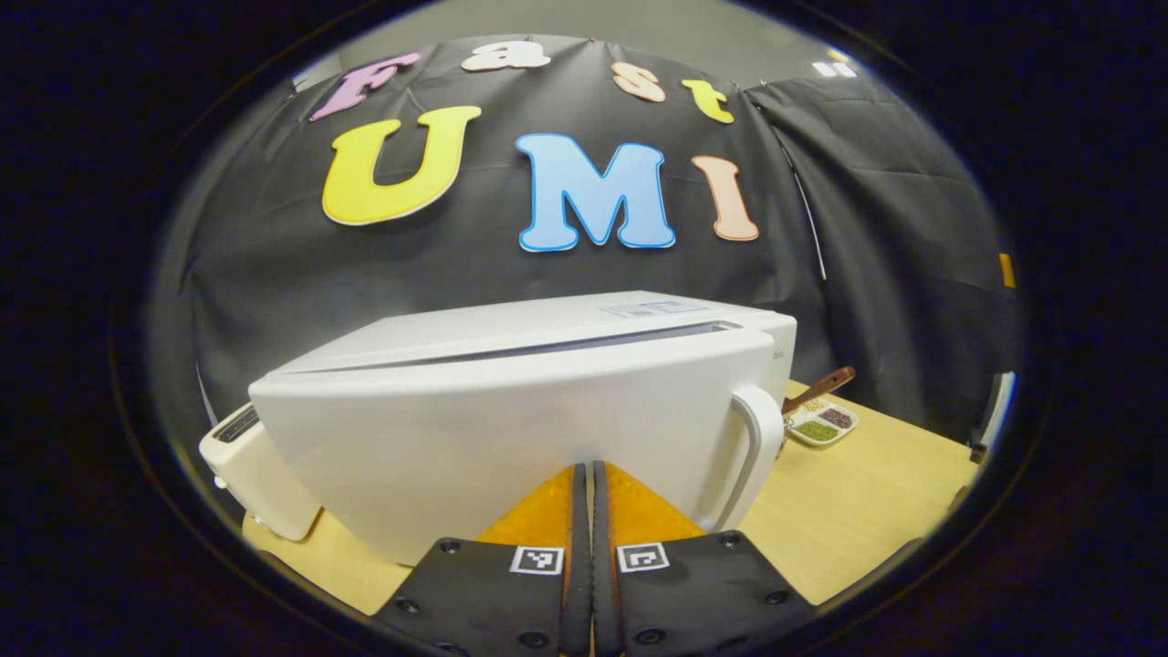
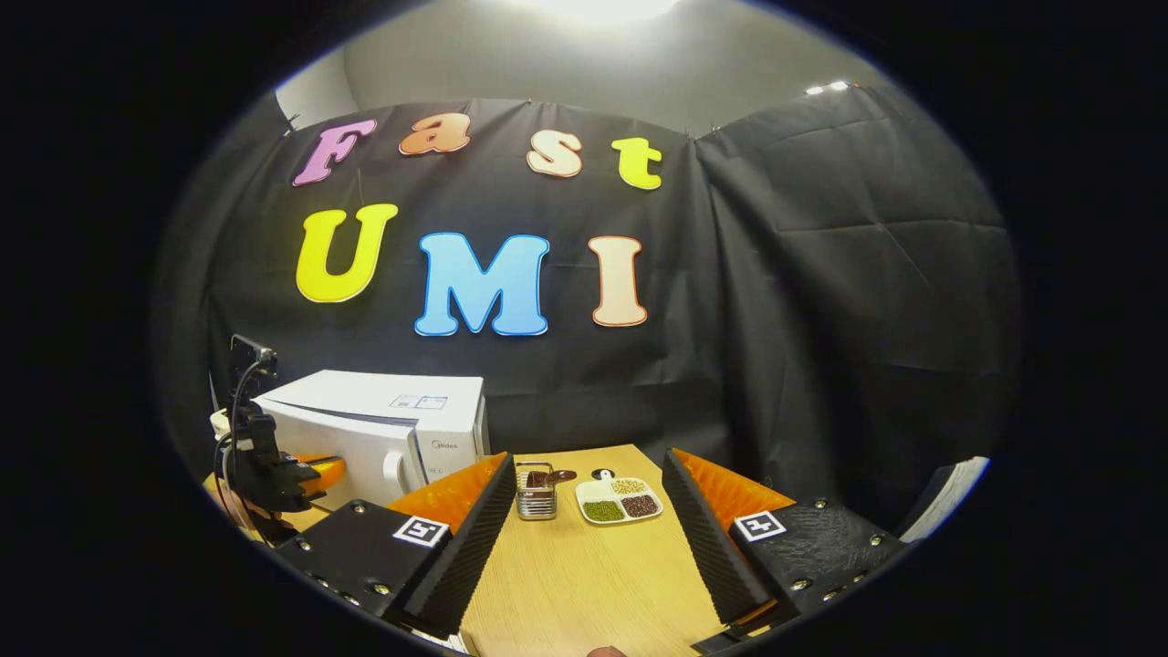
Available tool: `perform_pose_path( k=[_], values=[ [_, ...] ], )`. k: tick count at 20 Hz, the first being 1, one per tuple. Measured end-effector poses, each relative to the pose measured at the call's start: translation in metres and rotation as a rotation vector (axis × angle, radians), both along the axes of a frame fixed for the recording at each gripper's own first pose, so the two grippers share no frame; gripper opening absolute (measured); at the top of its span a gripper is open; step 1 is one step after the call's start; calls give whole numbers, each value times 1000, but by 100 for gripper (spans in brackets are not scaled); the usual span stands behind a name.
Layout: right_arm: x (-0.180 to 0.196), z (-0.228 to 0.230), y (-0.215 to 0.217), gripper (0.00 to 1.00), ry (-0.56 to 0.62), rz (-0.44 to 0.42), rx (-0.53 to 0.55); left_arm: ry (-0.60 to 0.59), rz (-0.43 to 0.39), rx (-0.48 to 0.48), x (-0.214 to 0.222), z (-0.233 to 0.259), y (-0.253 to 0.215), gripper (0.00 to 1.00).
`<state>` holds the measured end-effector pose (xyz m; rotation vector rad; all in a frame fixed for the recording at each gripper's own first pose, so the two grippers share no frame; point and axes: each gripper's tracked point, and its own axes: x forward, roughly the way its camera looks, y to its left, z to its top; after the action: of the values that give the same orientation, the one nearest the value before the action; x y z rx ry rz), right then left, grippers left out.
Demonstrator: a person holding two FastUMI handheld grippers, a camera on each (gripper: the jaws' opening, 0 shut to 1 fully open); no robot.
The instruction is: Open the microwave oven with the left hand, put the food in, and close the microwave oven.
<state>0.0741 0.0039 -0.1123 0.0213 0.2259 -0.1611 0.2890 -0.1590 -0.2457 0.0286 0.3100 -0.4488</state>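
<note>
My left gripper (image 1: 584, 474), fingers together, faces the microwave (image 1: 511, 429) door mid-frame; its handle (image 1: 756, 447) sits right of centre, so I could miss it. My right gripper (image 2: 584, 520) gapes empty before the food tray (image 2: 619, 499).

Nothing can be read for certain. In the right gripper view, towards 8 o'clock, the microwave (image 2: 383, 429) has a small grey brand mark (image 2: 444, 445) on its front panel and a blue-printed sticker (image 2: 418, 401) on its top, both too small to make out. Square black-and-white coded markers (image 2: 420, 531), patterns without letters or numbers, sit at 7 and 5 o'clock on the right gripper (image 2: 586, 456), and at 6 o'clock of the left gripper view on the left gripper (image 1: 584, 465).
</note>
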Motion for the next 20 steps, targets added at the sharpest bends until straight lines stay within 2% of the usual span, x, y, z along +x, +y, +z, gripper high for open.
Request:
perform_pose_path(
  k=[1, 2, 3, 10, 13, 14, 15, 18, 20],
  values=[
    [1, -1, 1, 98, 3, 1, 1, -3, 9, 3, 4, 1, 1, 7],
    [2, -1, 2, 98, 4, 1, 1, -6, 19, 0, 8, 2, 3, 12],
    [4, -1, 3, 98, 3, 1, 4, 4, 28, -10, 10, 2, 4, 7],
    [5, -3, 16, 98, -3, 35, 45, -7, 100, -20, 13, 1, 4, 7],
    [3, -1, 25, 98, -5, 60, 45, -31, 111, 16, 22, 2, 5, 7],
    [2, 0, 28, 98, -7, 70, 43, 9, 117, 5, 20, -2, 2, 7],
    [1, 2, 31, 98, -5, 79, 37, -6, 120, -11, 21, 2, 2, 7],
    [-4, 9, 41, 98, -11, 104, 35, -20, 138, 24, 15, 11, 10, 7],
    [-6, 15, 45, 98, -24, 118, 32, -53, 136, -4, 6, 32, 14, 7]
  ],
)
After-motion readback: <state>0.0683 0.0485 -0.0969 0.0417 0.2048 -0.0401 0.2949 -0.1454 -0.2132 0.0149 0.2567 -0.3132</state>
